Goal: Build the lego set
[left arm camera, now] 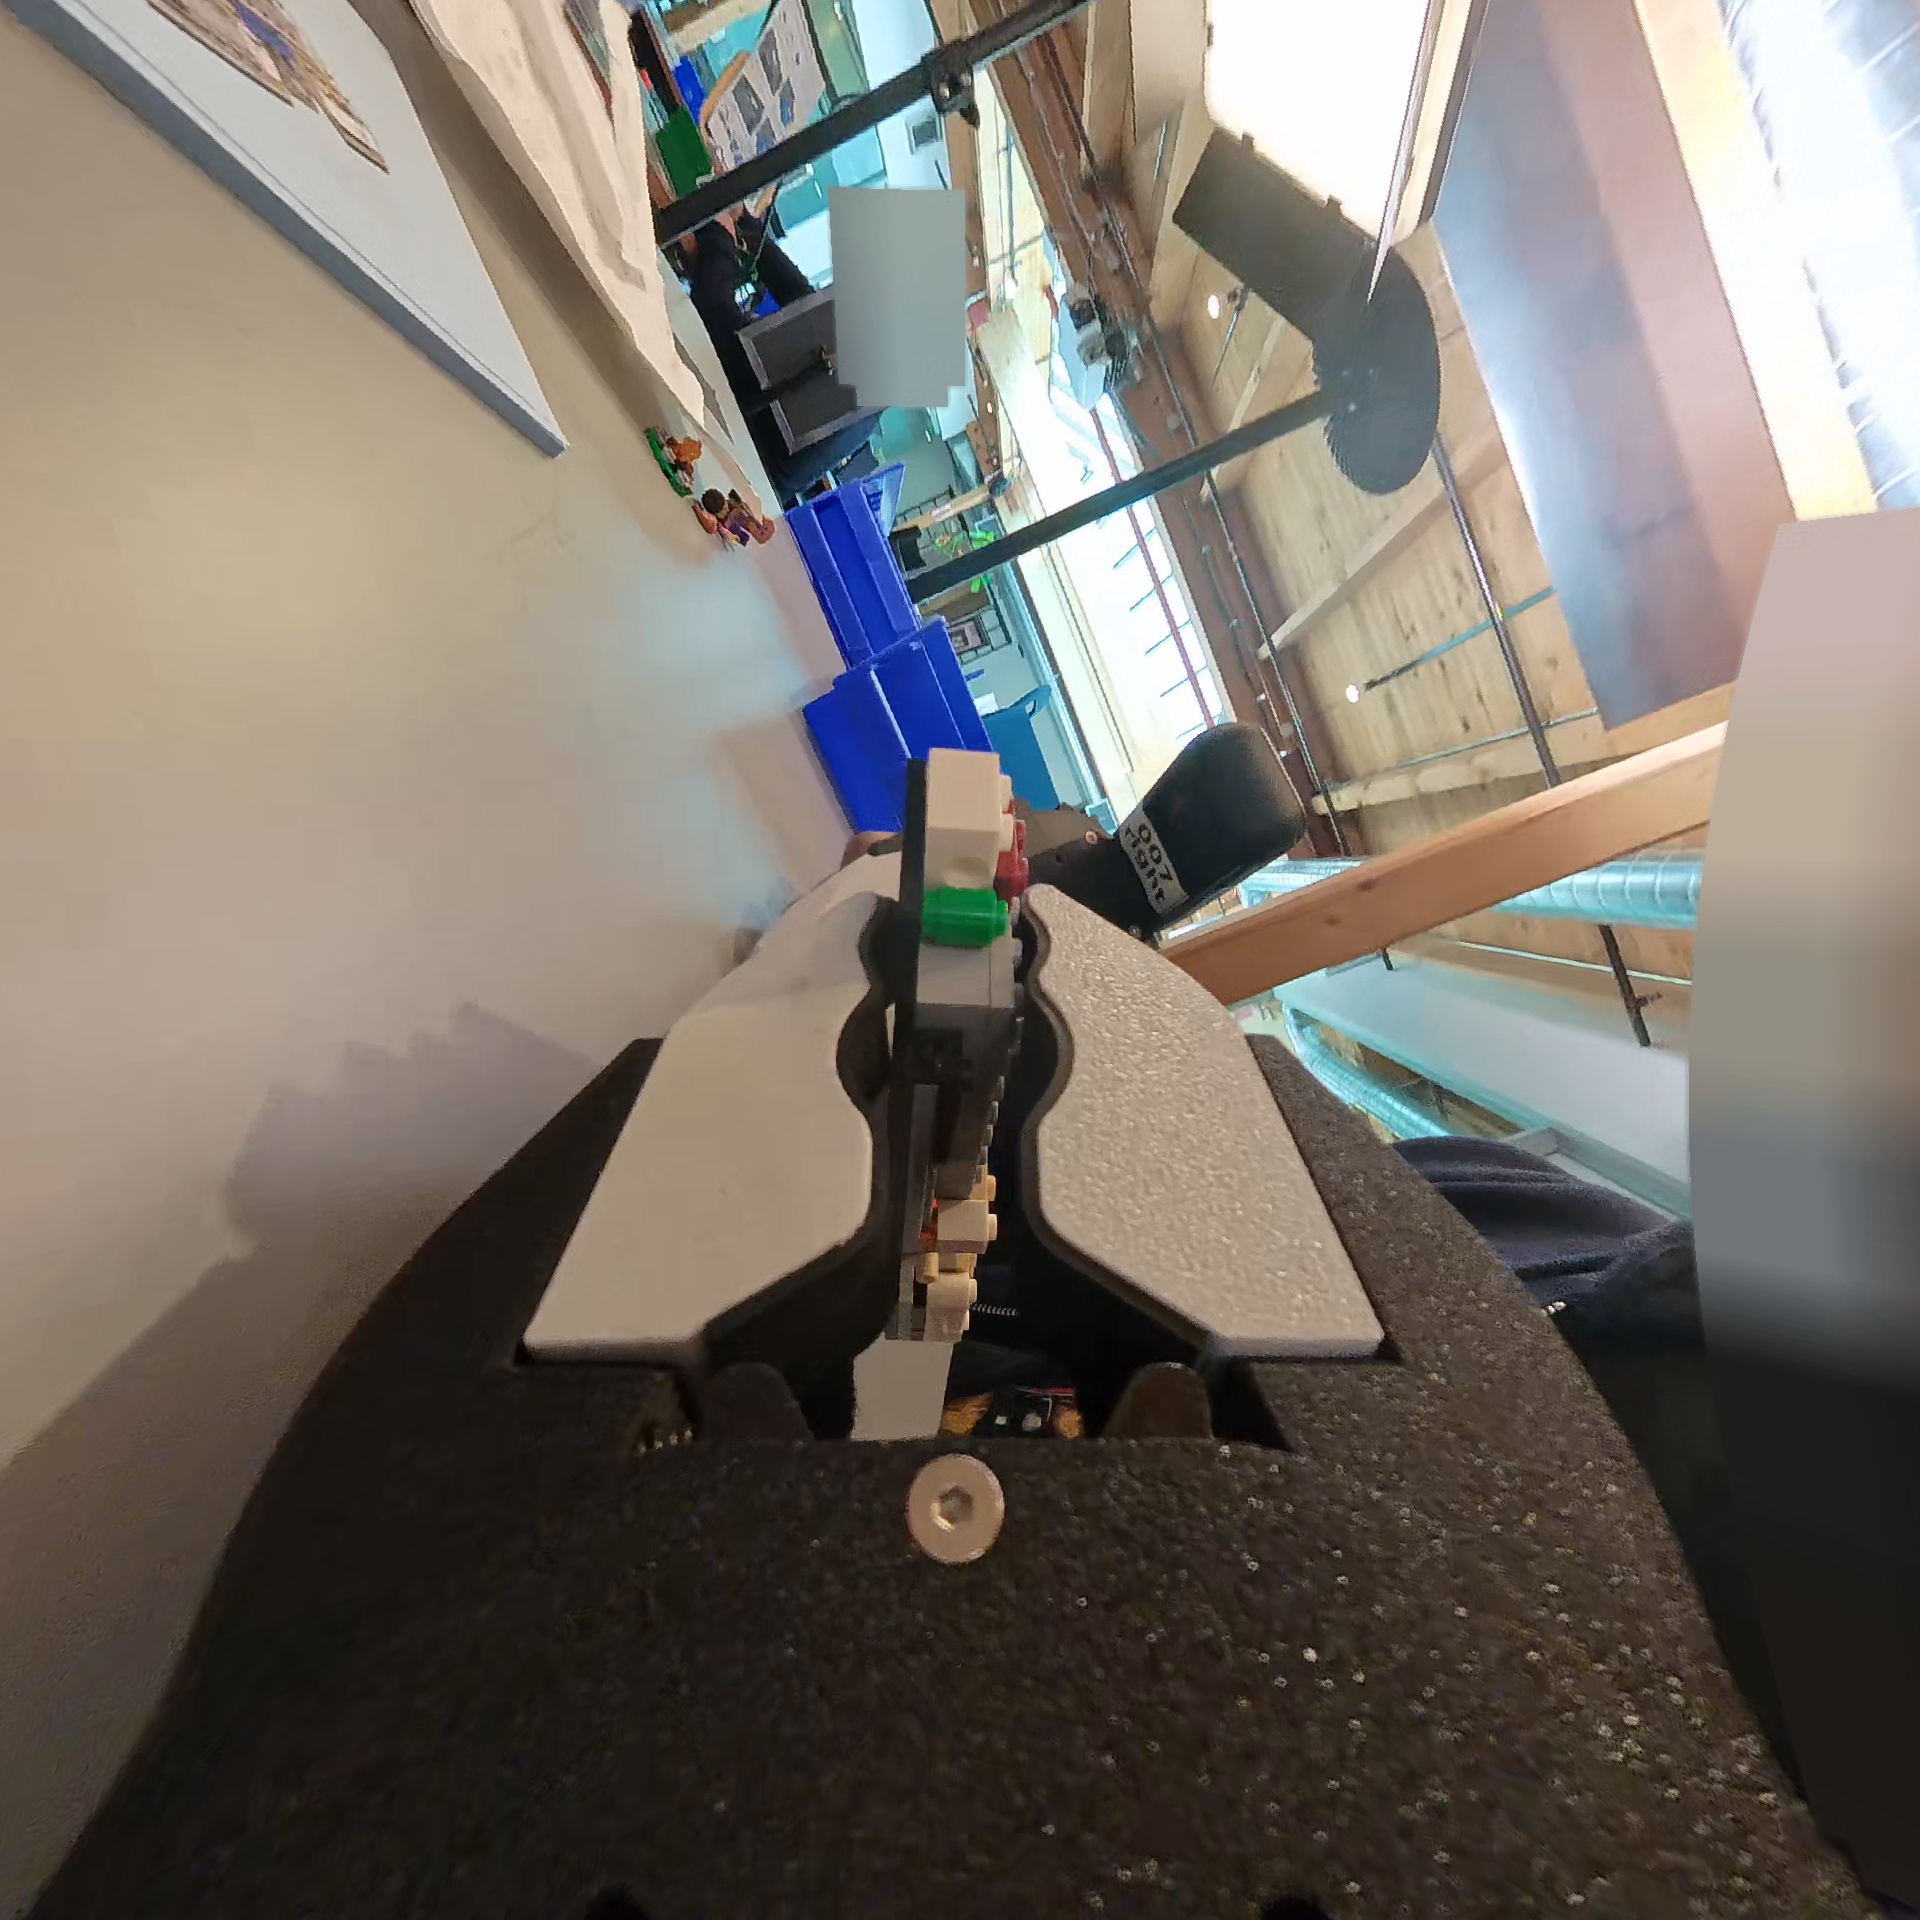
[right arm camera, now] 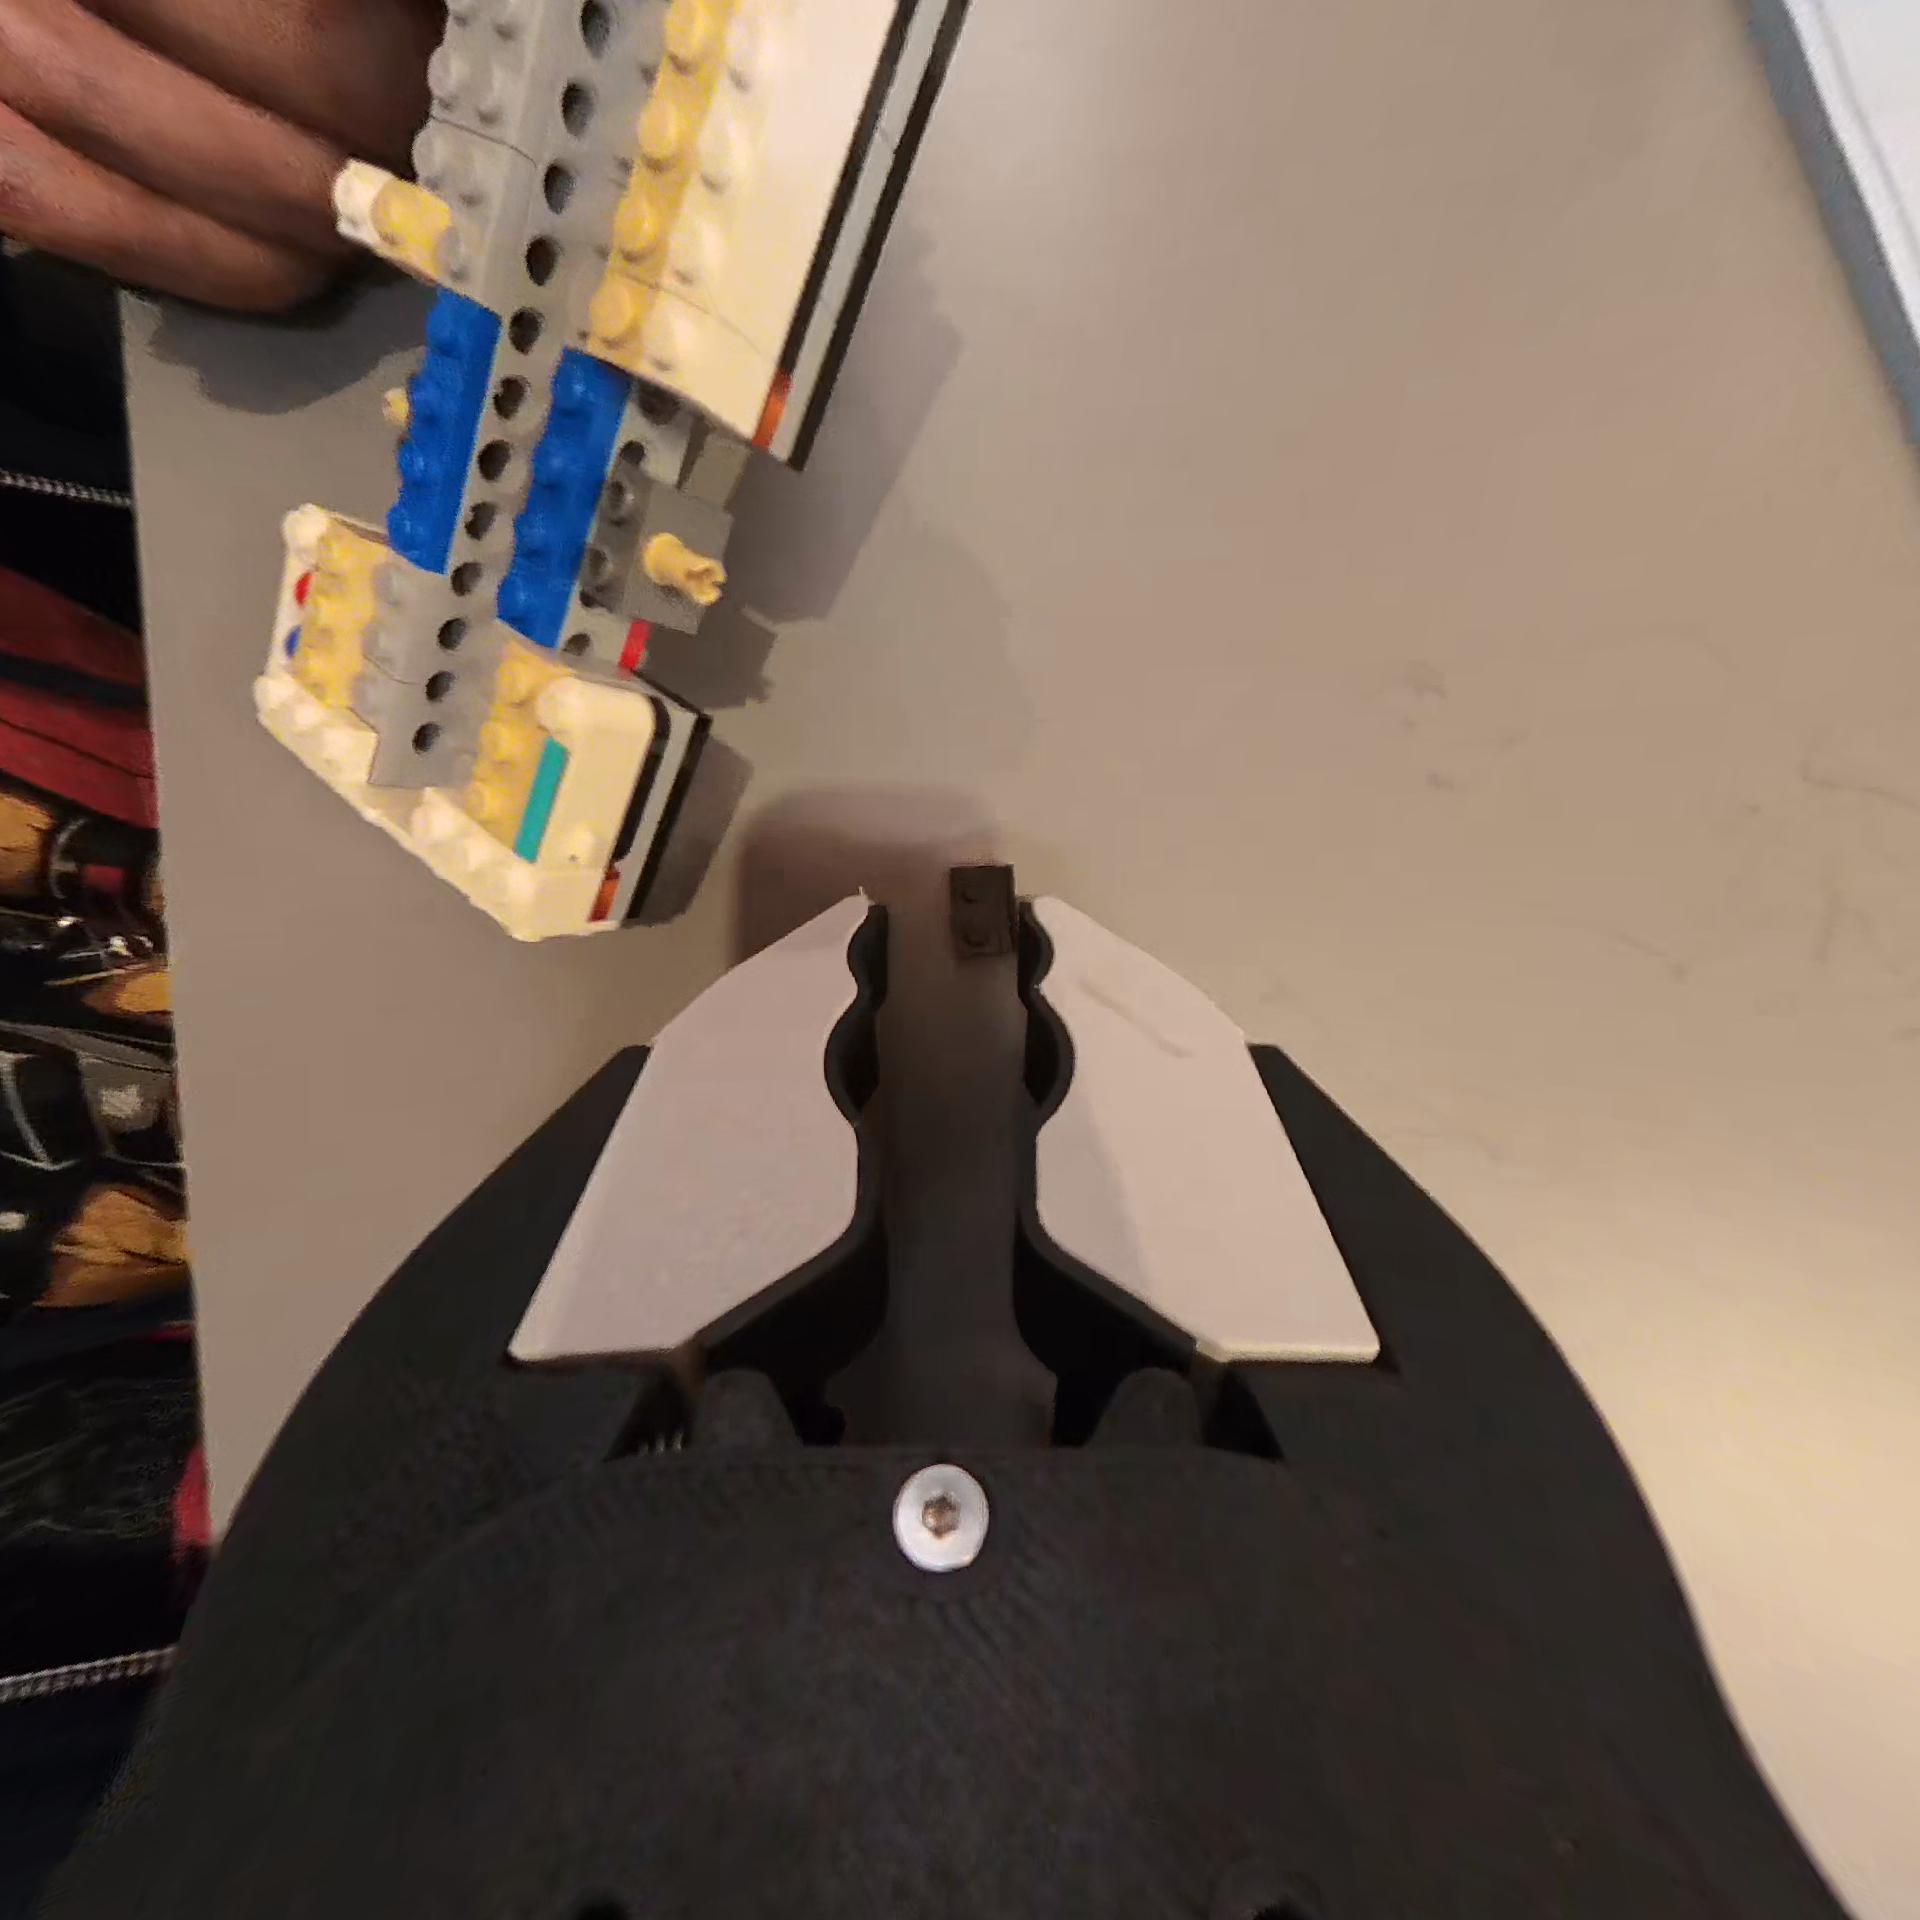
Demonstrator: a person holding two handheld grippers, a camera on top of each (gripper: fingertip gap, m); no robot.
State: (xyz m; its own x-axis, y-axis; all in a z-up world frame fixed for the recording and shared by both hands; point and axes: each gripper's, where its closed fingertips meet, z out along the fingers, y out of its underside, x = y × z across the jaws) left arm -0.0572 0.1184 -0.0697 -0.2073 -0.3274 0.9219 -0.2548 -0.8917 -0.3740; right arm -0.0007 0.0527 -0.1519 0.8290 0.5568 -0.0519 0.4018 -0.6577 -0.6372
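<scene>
My left gripper (left arm camera: pixel 951 914) is shut on a long brick model (left arm camera: pixel 961 821), gripping it edge-on. White, green and grey bricks stick out past the fingertips. The same model (right arm camera: pixel 540 468) shows at the upper left of the right wrist view: white, yellow, grey and blue bricks, held above the pale table (right arm camera: pixel 1403 623), with a hand (right arm camera: pixel 156 135) at its top end. My right gripper (right arm camera: pixel 951 920) is open just above the table. A small black brick (right arm camera: pixel 980 912) lies between its tips, against the right finger (right arm camera: pixel 1101 997), with a clear gap to the left finger (right arm camera: pixel 790 997).
Blue bins (left arm camera: pixel 862 592) stand at the table's far end, with small brick figures (left arm camera: pixel 717 499) in front of them. A grey-edged board (left arm camera: pixel 312 208) lies on the table. The right gripper's black handle (left arm camera: pixel 1195 831) shows behind the model. A person (left arm camera: pixel 738 270) is in the background. Left tips to right tips: about 12 cm.
</scene>
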